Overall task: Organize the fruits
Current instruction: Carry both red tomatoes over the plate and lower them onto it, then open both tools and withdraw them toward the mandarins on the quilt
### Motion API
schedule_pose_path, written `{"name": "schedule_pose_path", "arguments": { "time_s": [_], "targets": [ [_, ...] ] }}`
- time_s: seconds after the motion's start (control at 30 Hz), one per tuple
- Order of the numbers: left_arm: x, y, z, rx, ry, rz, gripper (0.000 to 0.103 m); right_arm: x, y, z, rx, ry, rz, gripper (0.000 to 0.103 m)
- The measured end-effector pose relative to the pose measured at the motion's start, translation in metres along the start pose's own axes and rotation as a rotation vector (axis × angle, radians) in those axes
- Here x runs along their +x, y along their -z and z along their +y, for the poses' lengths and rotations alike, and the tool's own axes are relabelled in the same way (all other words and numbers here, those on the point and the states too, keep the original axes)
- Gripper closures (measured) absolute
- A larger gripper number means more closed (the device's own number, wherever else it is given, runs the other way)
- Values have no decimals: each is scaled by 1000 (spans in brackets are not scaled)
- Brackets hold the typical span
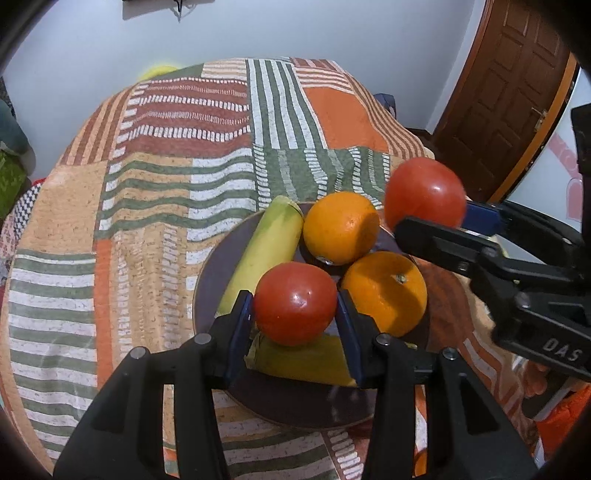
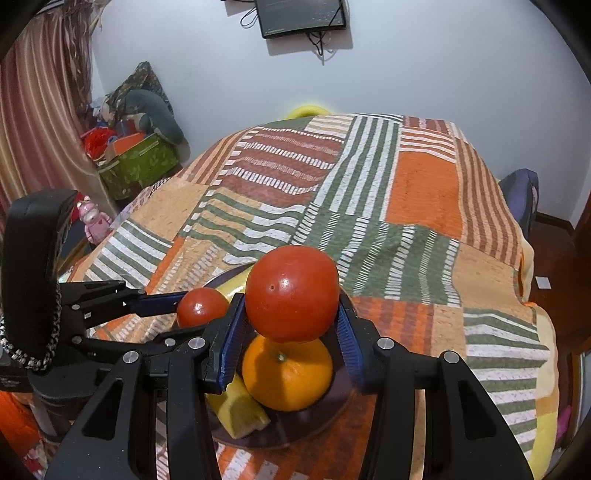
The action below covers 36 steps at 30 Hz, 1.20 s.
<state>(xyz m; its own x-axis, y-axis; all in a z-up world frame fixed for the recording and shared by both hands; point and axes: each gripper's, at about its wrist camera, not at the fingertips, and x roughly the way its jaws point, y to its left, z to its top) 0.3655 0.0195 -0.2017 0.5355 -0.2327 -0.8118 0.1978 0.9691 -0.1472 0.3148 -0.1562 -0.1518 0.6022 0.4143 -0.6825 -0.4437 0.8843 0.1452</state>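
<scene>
A dark round plate [image 1: 210, 288] on the patchwork cloth holds two oranges [image 1: 341, 227] [image 1: 384, 291] and two pieces of yellow-green banana [image 1: 266, 251] [image 1: 306, 360]. My left gripper [image 1: 295, 310] is shut on a red tomato [image 1: 293, 302], held just above the plate's near side. My right gripper [image 1: 428, 218] is shut on a second red tomato [image 1: 424, 192], above the plate's right rim. In the right wrist view that gripper [image 2: 291, 321] holds its tomato [image 2: 291, 291] over an orange [image 2: 286, 376] and the plate [image 2: 332, 410]; the left gripper's tomato [image 2: 201, 306] shows at left.
The table is covered by a striped orange, green and brown cloth [image 1: 166, 166]. A wooden door [image 1: 509, 92] stands at right. A green box of clutter [image 2: 136, 162] and a curtain [image 2: 40, 122] are at left, a monitor [image 2: 301, 16] hangs on the wall.
</scene>
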Motion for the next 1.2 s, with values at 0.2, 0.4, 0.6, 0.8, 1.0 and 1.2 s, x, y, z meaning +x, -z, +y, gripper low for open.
{"name": "schedule_pose_path", "arguments": {
  "time_s": [0.2,0.4,0.6,0.8,1.0,1.2],
  "targets": [
    [-6,3,8,-12,-3,-17,56,11,-3,7,-10,-14,16,59],
    [-13,2,6,4,-20,-47,48,23,-5,14,-20,-32,49,59],
    [-18,9,14,-1,-38,-43,48,33,-4,17,-22,-39,91,59],
    [-25,16,24,-26,-57,-43,48,36,1,18,-15,-31,118,48],
    [-45,21,25,-36,-68,-70,48,15,1,18,-9,-15,72,32],
    [-83,28,15,-23,-75,-132,48,-24,7,24,-22,24,21,32]
  ]
}}
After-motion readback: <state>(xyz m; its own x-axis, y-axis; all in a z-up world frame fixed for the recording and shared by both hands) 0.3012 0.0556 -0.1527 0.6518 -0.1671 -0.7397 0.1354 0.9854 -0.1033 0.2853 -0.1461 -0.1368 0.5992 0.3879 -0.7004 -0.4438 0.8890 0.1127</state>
